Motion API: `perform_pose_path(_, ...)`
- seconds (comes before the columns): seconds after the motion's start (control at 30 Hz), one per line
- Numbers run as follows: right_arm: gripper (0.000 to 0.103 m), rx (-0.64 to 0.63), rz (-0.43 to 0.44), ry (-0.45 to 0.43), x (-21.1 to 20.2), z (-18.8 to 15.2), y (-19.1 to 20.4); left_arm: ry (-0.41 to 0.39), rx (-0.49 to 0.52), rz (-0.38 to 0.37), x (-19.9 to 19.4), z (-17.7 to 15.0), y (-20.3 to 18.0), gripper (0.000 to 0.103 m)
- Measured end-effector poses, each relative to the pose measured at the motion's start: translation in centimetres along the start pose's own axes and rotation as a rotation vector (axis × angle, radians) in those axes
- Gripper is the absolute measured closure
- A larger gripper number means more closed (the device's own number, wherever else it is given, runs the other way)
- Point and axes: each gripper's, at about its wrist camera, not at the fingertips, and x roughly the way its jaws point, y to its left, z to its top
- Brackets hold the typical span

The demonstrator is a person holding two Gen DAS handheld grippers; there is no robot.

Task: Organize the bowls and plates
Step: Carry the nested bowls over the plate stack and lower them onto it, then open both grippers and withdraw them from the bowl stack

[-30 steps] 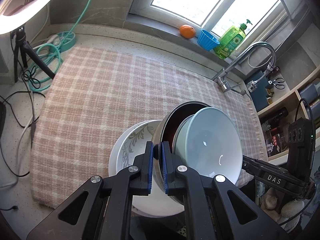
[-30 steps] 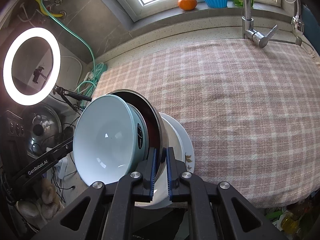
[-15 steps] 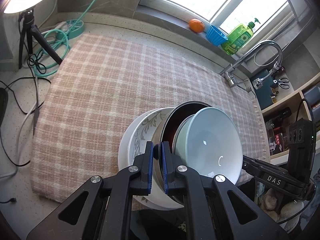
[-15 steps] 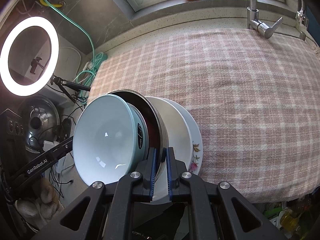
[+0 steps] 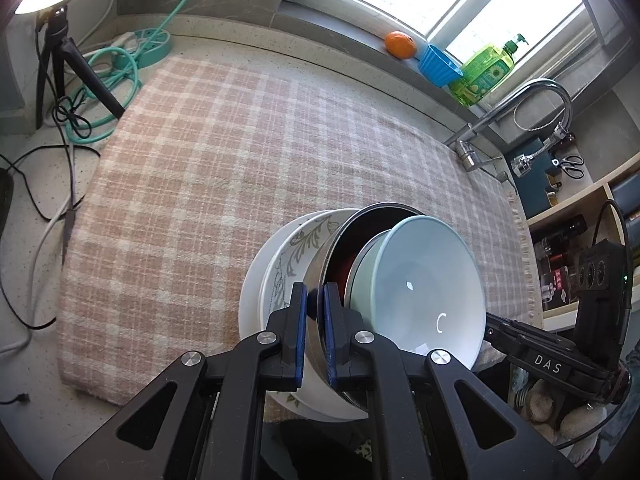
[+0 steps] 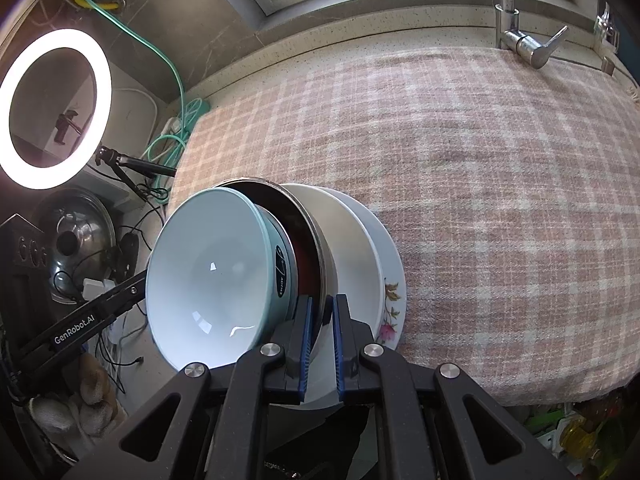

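Checked cloth (image 5: 224, 168) on kitchen counter; nested stack, steel bowl (image 5: 320, 264) holding pale blue bowl (image 5: 420, 284), tilted on edge at near border; left gripper (image 5: 314, 332) and right gripper (image 6: 320, 340) both clamped on steel rim (opposite sides, equally near); plates (image 6: 360, 248) behind.

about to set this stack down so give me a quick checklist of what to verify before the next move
1. Left gripper clamped on the steel bowl rim: ok.
2. Right gripper clamped on the same rim from the opposite side: ok.
3. Light blue bowl nested in the steel bowl: ok, but it sits proud and tilted.
4. White bowl and floral plate under the steel bowl, carried or resting: cannot tell.
5. Plaid cloth ahead has room for the stack: ok.
6. Stack level enough to set down: not ok, it is tipped steeply.
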Motion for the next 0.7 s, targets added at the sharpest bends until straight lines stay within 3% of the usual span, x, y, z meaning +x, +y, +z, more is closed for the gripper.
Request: perform_pose_path(0.7, 0.092, -0.003, 0.006, -0.008, 0.17, 0.11, 0.35, 0.003, -0.01, 0.001, 0.38, 0.0, 0.52, 0.096)
